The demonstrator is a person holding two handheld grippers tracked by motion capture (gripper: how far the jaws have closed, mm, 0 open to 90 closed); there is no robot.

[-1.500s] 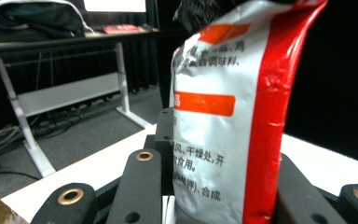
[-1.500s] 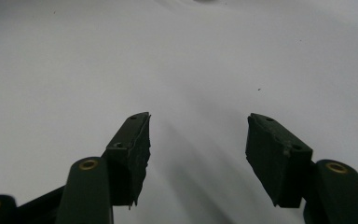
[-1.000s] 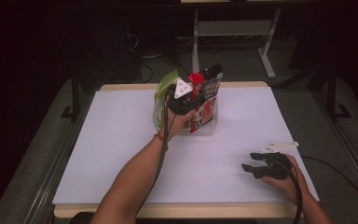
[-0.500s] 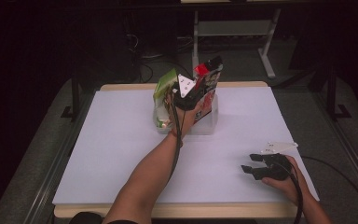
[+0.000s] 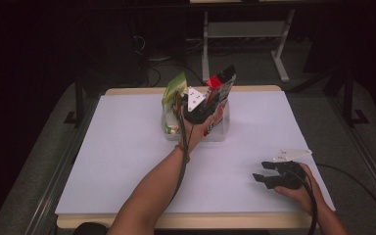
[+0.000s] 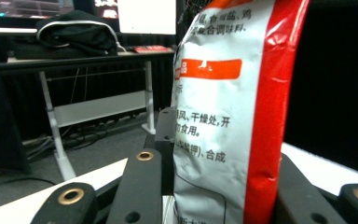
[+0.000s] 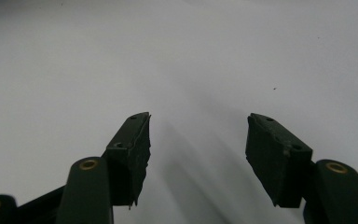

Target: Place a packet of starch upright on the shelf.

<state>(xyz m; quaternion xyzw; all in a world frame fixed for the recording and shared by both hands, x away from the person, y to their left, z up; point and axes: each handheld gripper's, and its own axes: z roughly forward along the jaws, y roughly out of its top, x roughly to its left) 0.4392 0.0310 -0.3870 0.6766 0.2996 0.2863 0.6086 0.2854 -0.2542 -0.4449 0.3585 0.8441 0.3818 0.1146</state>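
A red and white snack bag (image 5: 221, 85) stands upright in a clear plastic box (image 5: 223, 131) at the far middle of the table, beside a green bag (image 5: 172, 98). My left gripper (image 5: 214, 100) reaches into the box from the near side. In the left gripper view the red and white bag (image 6: 228, 93) rises between the jaws of my left gripper (image 6: 223, 154). Those jaws have just been opening and stand loosely on either side of it. My right gripper (image 5: 260, 177) rests low at the near right, and my right gripper (image 7: 198, 140) is open over bare white table.
The white table top (image 5: 127, 147) spreads wide on both sides of the box. Dark floor, white desk legs (image 5: 206, 44) and cables lie beyond the far edge. A cable runs along the left forearm (image 5: 176, 166).
The red and white bag's top has swung right and stands straighter in the box. The left gripper has drawn back slightly toward the person. The right gripper has not moved.
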